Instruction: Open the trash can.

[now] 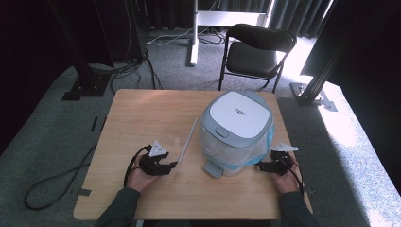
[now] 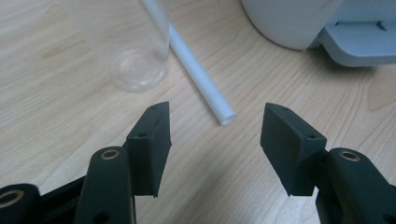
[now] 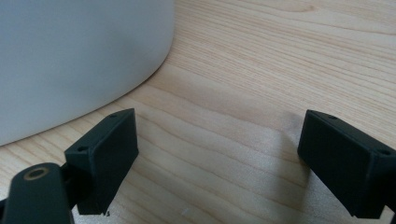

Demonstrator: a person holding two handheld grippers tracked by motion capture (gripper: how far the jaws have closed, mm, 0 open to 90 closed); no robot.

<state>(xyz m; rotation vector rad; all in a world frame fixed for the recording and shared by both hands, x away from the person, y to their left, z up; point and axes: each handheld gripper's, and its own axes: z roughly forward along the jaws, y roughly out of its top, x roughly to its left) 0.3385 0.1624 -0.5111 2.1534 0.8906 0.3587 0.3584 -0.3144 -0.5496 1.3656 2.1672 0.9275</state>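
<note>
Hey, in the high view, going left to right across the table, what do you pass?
Left tongs → straw → bin → right tongs.

Black gripper [image 1: 171, 164] jaws — brass-ringed screw holes, grey plates — dark sleeves [image 1: 118, 213].

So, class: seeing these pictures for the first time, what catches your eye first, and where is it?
A white pedal bin with a liner stands on the right half of the wooden table. Left of it lies a long white tube, beside a clear cup. The left gripper sits open by the tube's near end.
</note>
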